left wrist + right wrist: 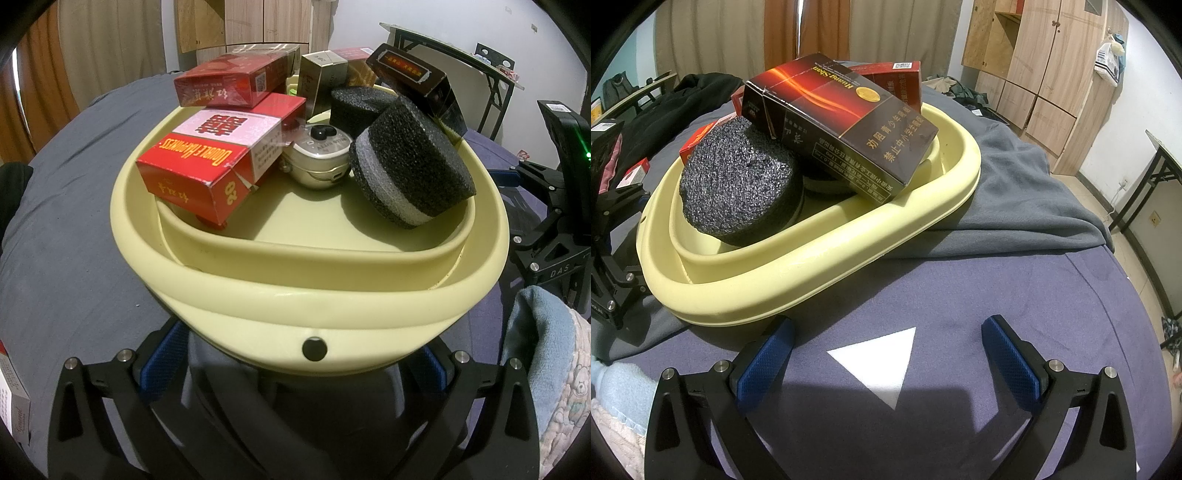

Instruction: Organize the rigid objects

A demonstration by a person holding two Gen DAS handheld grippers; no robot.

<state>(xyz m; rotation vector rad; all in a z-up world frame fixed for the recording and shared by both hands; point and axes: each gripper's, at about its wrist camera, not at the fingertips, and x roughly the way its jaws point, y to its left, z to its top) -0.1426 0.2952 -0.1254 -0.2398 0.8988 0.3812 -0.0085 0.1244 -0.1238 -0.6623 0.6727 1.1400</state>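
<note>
Jaws, right gripper (888, 349): spread wide and empty, blue pads hanging just above the bed cover (960, 280), beside the near rim of the basin. A white triangle (879, 363) on the cover lies between them.

Jaws, left gripper (297, 363): set either side of the basin's near wall, where a small black plug (314, 348) shows; the pads are mostly hidden under the rim, so whether they pinch it cannot be told.

Basin (258, 291), pale yellow, oval, collapsible, folded low, resting on the bed cover. Contents, near to far:
- Red Double Happiness box (207, 162), one corner torn, tilted on the left rim.
- Black foam puck with grey band (410, 166), leaning on the right wall.
- Small cream round device (319, 157), at the middle.
- Second black foam puck (360, 107), behind.
- Second red box (229, 79), stacked on the first.
- Gold box (323, 79), upright at the back.
- Dark Huang Shan box (842, 125), propped across the far rim.

Status, as judged: gathering looks largely done; items are piled loosely and overhang the rim. One small red-and-white pack (635, 173) appears to lie outside on the cover beyond the basin. Possibly left: collecting it, and settling the tilted boxes.
</note>
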